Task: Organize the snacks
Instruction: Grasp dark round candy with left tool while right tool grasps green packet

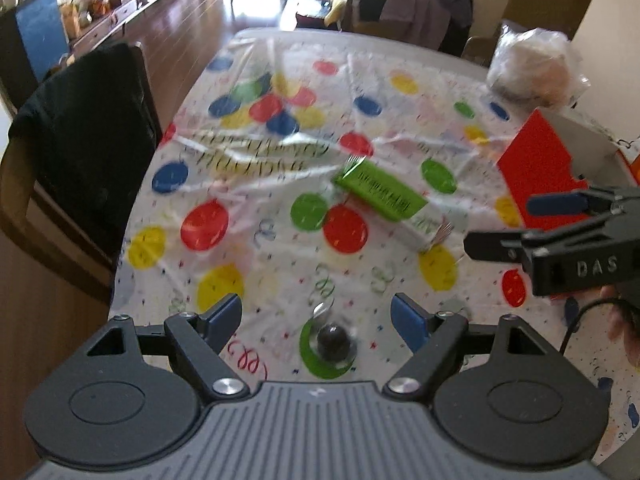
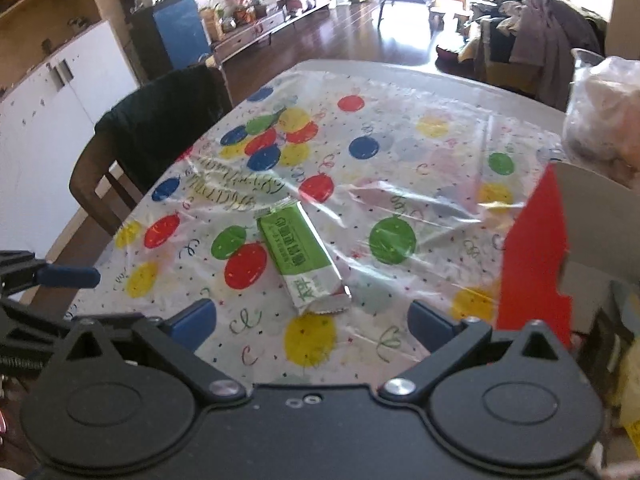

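Balloon-print cloth covers the counter (image 2: 400,80), where a green snack bar (image 2: 304,256) lies loose beside the red box (image 2: 536,264), both claws (image 2: 312,320) (image 1: 318,320) wide open, empty, angled down toward it.

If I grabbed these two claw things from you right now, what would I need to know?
Left gripper: open, empty.
Right gripper: open, empty.
Green snack bar lies flat on the balloon-print tablecloth, just ahead of the right gripper and untouched.
Red box stands open at the table's right side, with something yellow inside.
Done: cannot tell.
Left: likely pick up the bar and put it in the box.
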### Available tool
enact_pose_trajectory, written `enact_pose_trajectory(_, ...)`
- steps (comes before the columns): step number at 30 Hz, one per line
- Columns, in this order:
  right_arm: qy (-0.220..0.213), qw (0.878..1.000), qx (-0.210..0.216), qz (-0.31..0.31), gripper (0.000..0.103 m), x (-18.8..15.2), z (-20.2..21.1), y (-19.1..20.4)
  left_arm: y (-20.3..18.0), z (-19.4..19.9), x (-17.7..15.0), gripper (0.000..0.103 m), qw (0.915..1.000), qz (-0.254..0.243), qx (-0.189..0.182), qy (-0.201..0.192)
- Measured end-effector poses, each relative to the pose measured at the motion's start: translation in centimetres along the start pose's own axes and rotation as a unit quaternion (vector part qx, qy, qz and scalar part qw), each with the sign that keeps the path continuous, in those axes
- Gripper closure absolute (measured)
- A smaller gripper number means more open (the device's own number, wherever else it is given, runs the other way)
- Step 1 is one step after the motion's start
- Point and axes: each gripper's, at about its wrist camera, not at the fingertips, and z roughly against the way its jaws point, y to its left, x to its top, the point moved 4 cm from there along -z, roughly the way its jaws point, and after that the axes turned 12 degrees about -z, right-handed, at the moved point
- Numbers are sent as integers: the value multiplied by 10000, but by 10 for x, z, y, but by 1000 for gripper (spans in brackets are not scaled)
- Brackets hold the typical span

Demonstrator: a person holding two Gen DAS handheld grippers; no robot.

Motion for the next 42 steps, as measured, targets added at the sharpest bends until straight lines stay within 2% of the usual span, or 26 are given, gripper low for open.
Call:
enact_pose_trajectory(10, 356, 9973, -277, 580, 1, 12, -56, 10, -6, -31, -13, 21, 9992, 82, -26, 387)
enact_pose_trajectory(16, 463, 9957, -271, 749, 9, 20, -76, 15, -11, -40, -14, 22, 9990, 25, -32, 437)
enact_pose_trajectory(19, 533, 9953, -228, 781, 16, 23, -84, 15, -15, -43, -16, 23, 9990, -24, -47, 447)
enact_pose_trajectory(20, 556, 9951, -216, 792, 18, 24, -87, 16, -17, -43, -17, 25, 9990, -56, -37, 449)
enact_pose_trajectory(22, 584, 9948, -188, 812, 21, 24, -90, 16, -20, -45, -17, 39, 9987, -120, -57, 495)
enact_pose_trajectory(26, 648, 9942, -143, 847, 29, 24, -95, 17, -24, -47, -19, 48, 9984, -221, 8, 529)
enact_pose_trajectory(28, 663, 9937, -124, 894, 31, 23, -96, 19, -26, -48, -20, 60, 9980, -285, 32, 557)
enact_pose_trajectory(31, 634, 9932, -120, 972, 41, 22, -97, 21, -27, -48, -21, 70, 9979, -317, 8, 572)
enact_pose_trajectory(35, 604, 9932, -113, 988, 57, 22, -94, 22, -28, -48, -22, 72, 9979, -339, 31, 545)
enact_pose_trajectory(36, 601, 9933, -101, 982, 58, 22, -93, 22, -28, -47, -22, 78, 9980, -348, 19, 519)
enact_pose_trajectory(42, 544, 9951, -82, 820, 62, 17, -85, 21, -28, -45, -23, 78, 9982, -325, 37, 499)
